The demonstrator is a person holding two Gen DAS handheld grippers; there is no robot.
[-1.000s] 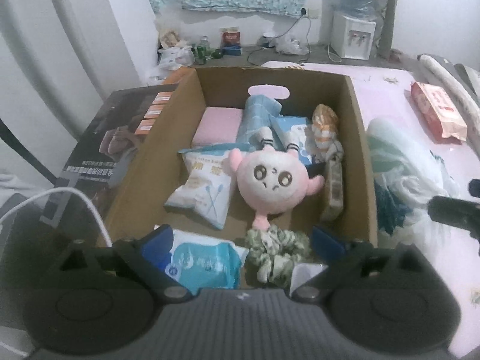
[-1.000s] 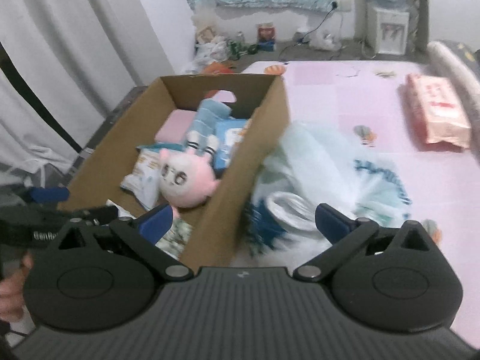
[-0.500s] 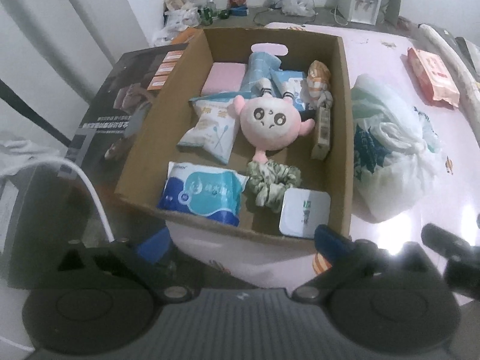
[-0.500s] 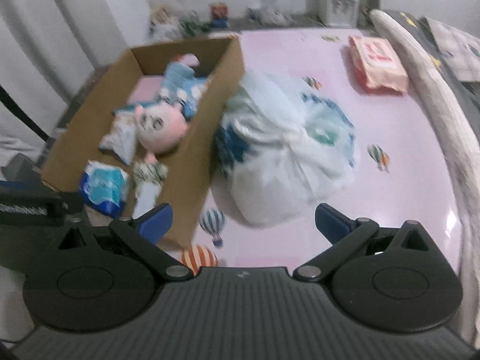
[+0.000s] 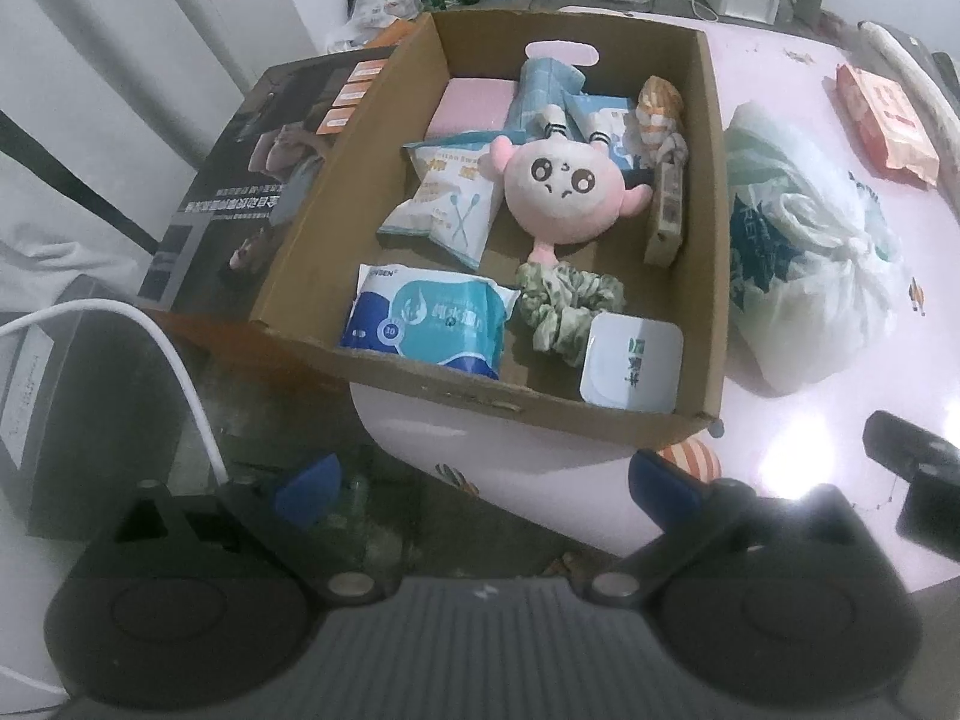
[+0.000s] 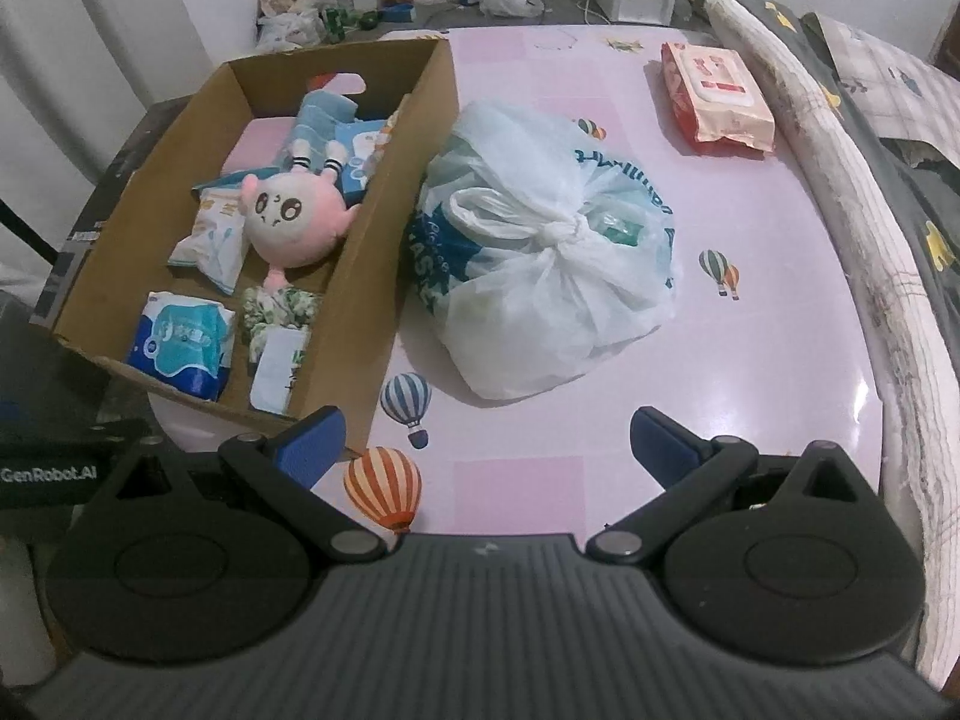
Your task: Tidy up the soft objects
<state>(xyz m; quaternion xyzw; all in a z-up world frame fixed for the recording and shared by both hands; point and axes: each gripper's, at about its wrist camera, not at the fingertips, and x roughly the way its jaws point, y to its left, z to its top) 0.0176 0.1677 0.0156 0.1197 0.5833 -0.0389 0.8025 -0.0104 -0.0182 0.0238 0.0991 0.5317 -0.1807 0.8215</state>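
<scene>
surface: pink tabletop (image 6: pixel 750 360) — cardboard box (image 6: pixel 384 276) already packed
grippers: left gripper (image 5: pixel 483 477), right gripper (image 6: pixel 487 433) both spread wide, nothing held
step: between picks, it seems
next: tied plastic bag (image 6: pixel 540 264) likely to be grabbed — the knot probably

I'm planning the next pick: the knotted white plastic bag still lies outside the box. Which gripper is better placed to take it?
Probably right. The right gripper is open, with the plastic bag straight ahead on the pink table. The left gripper faces the cardboard box, bag off to its side.
</scene>
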